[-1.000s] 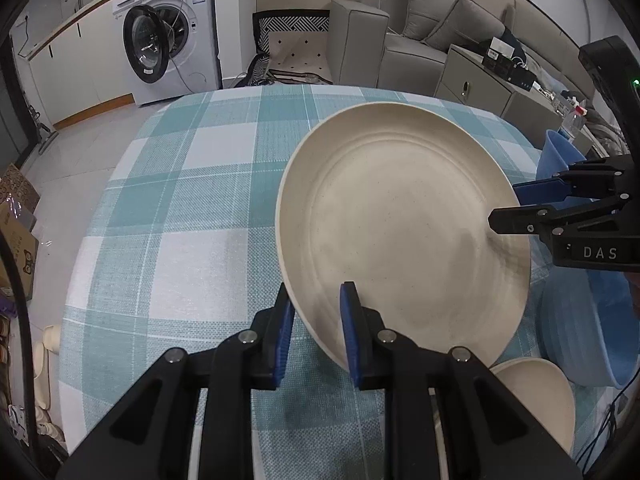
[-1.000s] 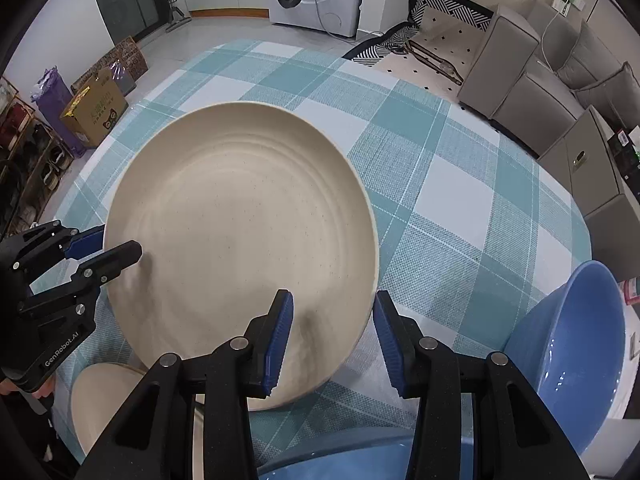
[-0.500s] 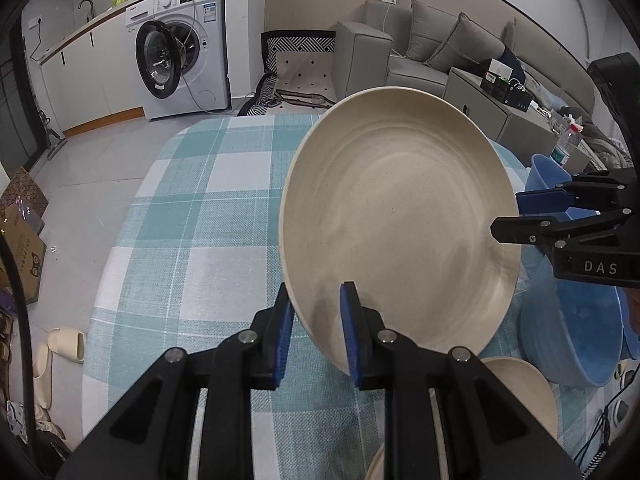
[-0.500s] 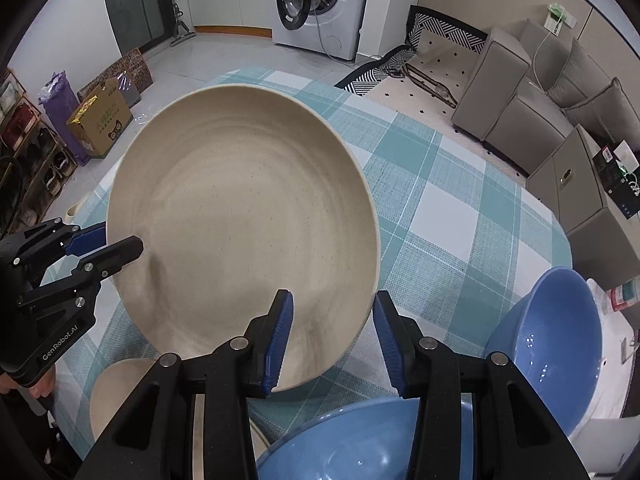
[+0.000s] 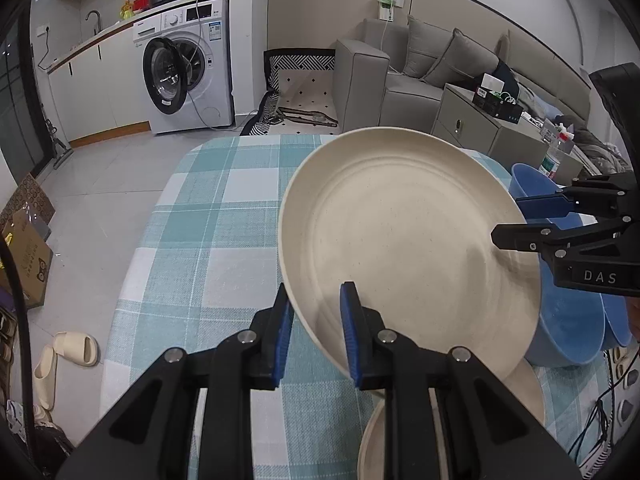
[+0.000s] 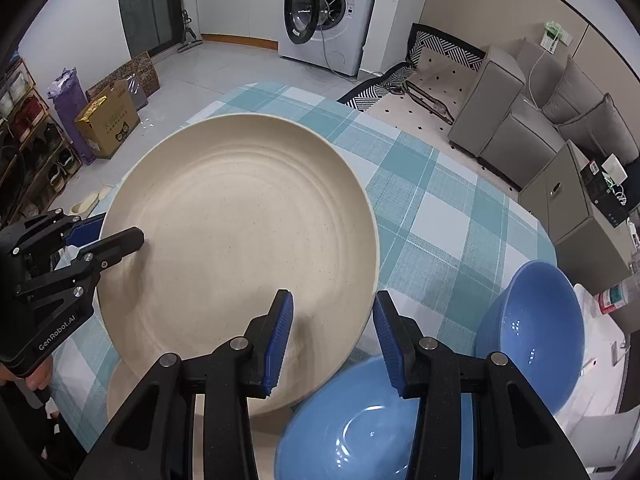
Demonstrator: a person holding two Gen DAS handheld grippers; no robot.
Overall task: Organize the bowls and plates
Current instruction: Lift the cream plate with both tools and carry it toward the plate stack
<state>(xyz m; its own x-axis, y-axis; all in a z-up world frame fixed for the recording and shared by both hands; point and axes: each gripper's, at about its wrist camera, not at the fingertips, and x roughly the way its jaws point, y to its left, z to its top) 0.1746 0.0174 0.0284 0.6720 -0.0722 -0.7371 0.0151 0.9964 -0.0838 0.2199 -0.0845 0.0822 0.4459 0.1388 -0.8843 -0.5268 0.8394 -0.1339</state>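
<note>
Plates and bowls are sharing a round table [image 5: 208, 240] covered in a teal and white checked cloth, and one large cream plate [image 5: 400, 240] is being held up off it, tilted, by two handheld grippers.

Going left to right in the left wrist view: floor with pale slippers [image 5: 64, 356] is showing at the far left. Next, the left gripper [image 5: 316, 328] is pinching the plate's near rim, its blue pads closed tight on the edge, one pad under and one on top. Just right of it and lower, another cream plate [image 5: 528, 384] is lying on the cloth, partly hidden. At the right edge, the right gripper [image 5: 516, 220] is reaching in from the side, one finger over the plate's face and one behind its rim. In its own view the jaws are standing partly apart around the plate's edge; I cannot tell whether both pads are pressing. Beyond it, two blue bowls [image 5: 568, 320] are sitting together near the table's edge.

Risks, as a judgement: the plate is smooth and gripped only at thin rim points, so it could be slipping or pivoting if either hand loosens or the two move out of step. Lowering it carelessly could be knocking the bowls, which are close to the table's edge, or clattering onto the plate underneath.
</note>
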